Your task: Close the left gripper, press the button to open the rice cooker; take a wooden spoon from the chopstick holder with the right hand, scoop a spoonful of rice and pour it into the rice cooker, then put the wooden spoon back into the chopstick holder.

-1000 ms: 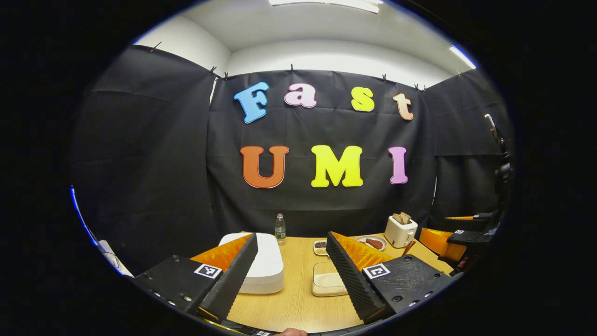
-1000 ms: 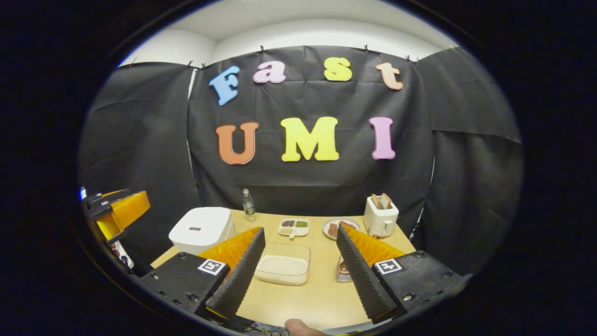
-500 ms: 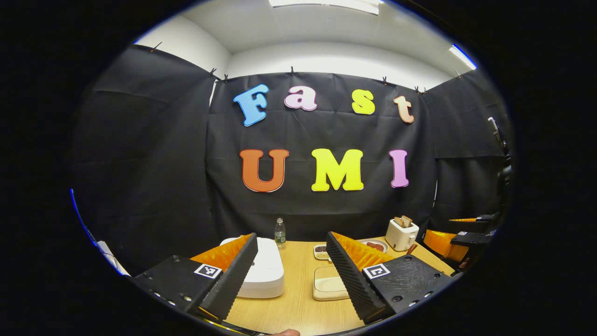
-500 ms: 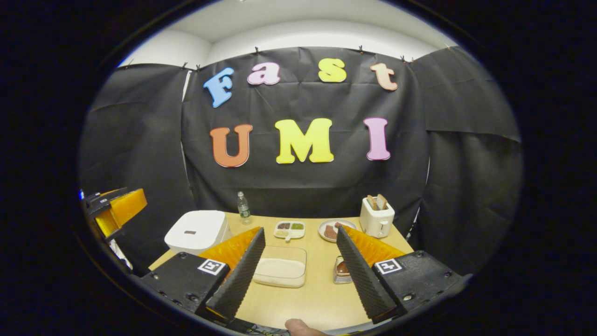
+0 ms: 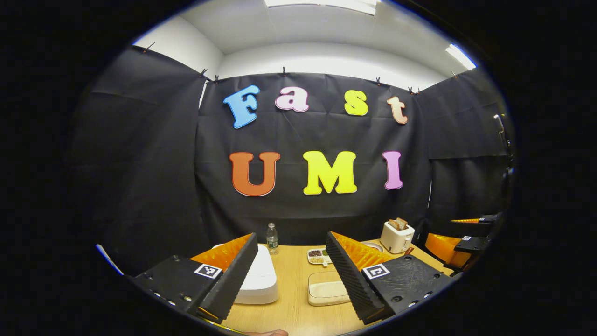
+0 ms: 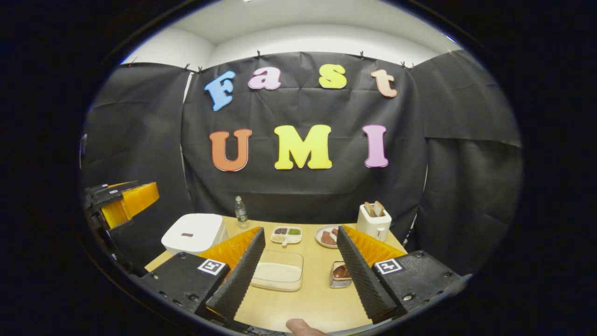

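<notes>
Black-curtained booth, wooden desk (image 6: pixel 322 298). Both views have drifted slightly back; the left gripper (image 5: pixel 291 275) and right gripper (image 6: pixel 301 275) fingers remain spread, empty. Rice cooker (image 6: pixel 193 232) lid still shut, far-left.

Your white rice cooker (image 6: pixel 193 233) sits lid shut, lower left of the right gripper view; the clear rice tray (image 6: pixel 278 272) lies flat at bottom centre, rice level inside.
</notes>
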A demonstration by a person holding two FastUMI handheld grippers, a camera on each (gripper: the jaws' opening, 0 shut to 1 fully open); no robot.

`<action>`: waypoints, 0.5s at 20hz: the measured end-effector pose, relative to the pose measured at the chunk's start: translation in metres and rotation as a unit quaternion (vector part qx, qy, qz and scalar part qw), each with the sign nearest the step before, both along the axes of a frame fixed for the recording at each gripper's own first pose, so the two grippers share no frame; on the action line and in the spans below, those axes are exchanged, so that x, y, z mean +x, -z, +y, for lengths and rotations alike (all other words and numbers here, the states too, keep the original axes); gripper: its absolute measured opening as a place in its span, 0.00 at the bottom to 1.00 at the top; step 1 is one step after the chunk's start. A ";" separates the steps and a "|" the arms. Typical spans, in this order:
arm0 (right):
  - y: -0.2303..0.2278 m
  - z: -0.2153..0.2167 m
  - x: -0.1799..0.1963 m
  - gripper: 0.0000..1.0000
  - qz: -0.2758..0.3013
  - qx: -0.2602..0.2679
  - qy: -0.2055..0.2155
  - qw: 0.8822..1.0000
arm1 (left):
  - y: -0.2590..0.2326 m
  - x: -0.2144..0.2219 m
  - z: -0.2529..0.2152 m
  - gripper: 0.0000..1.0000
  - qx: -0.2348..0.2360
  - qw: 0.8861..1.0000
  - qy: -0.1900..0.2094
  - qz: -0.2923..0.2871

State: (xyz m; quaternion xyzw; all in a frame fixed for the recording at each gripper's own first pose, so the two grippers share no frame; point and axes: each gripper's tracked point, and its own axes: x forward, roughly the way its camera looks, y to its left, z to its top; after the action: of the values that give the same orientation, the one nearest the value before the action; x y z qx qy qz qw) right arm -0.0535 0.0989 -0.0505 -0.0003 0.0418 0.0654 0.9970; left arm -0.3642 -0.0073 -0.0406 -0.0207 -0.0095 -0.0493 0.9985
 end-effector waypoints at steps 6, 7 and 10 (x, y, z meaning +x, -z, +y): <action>-0.001 -0.004 0.003 1.00 0.009 0.005 0.019 1.000 | 0.004 0.009 -0.010 0.94 0.004 1.000 0.025 0.005; -0.001 -0.004 0.002 0.99 0.008 0.006 0.022 1.000 | 0.003 0.010 -0.008 0.94 0.003 1.000 0.027 0.004; 0.003 -0.003 0.000 0.99 0.004 0.005 0.031 0.999 | 0.003 0.010 -0.008 0.94 0.003 0.999 0.033 -0.003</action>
State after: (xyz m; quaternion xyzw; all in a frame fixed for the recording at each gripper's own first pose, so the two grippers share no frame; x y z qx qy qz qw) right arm -0.0533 0.0958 -0.0538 0.0067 0.0452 0.0346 0.9984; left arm -0.3546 -0.0153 -0.0435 -0.0178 -0.0114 -0.0828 0.9963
